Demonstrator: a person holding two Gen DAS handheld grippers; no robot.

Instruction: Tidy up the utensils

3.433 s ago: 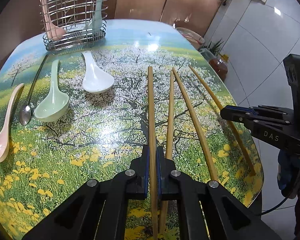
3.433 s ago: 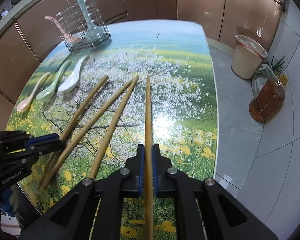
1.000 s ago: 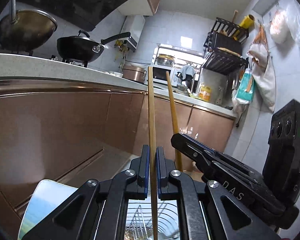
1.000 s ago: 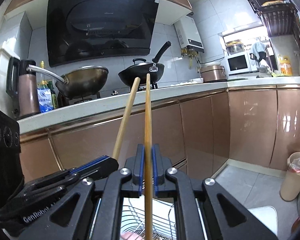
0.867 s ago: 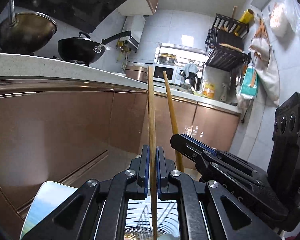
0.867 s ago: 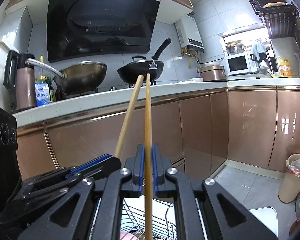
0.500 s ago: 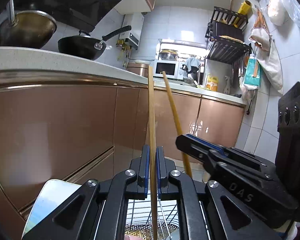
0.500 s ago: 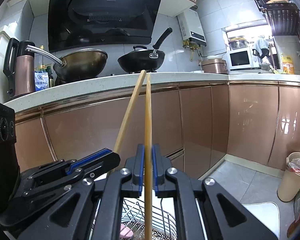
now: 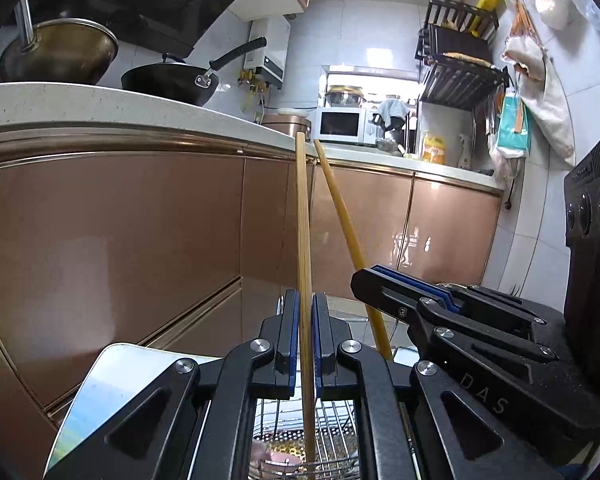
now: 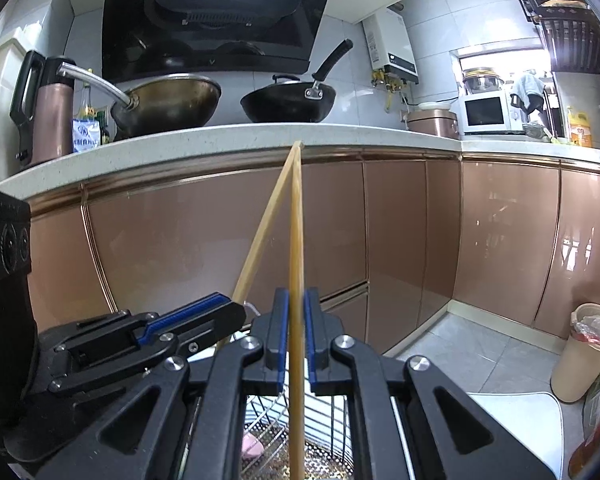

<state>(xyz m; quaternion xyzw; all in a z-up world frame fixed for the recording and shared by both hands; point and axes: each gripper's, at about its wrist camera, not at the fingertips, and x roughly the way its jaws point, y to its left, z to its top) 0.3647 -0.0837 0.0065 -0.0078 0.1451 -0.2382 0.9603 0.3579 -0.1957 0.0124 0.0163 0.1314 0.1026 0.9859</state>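
My left gripper (image 9: 306,320) is shut on a wooden chopstick (image 9: 302,220) that stands upright between its blue pads. Just to its right, my right gripper (image 9: 384,280) grips a second chopstick (image 9: 340,216), which leans left so the two tips almost meet. In the right wrist view my right gripper (image 10: 296,320) is shut on its chopstick (image 10: 296,220), and the left gripper (image 10: 228,312) with its slanted chopstick (image 10: 264,224) is beside it. The lower chopstick ends reach down inside the wire utensil rack (image 9: 332,420) (image 10: 332,432). A pink spoon (image 10: 252,446) lies in the rack.
A corner of the printed table (image 9: 112,376) shows at lower left. Copper cabinet fronts (image 10: 412,240) and a white counter with two woks (image 10: 288,104) stand behind. A beige bin (image 10: 584,352) sits on the floor at right.
Both grippers have sunk with their chopsticks. The wire rack now shows more at the bottom of both views, and the two chopstick tips have come closer together.
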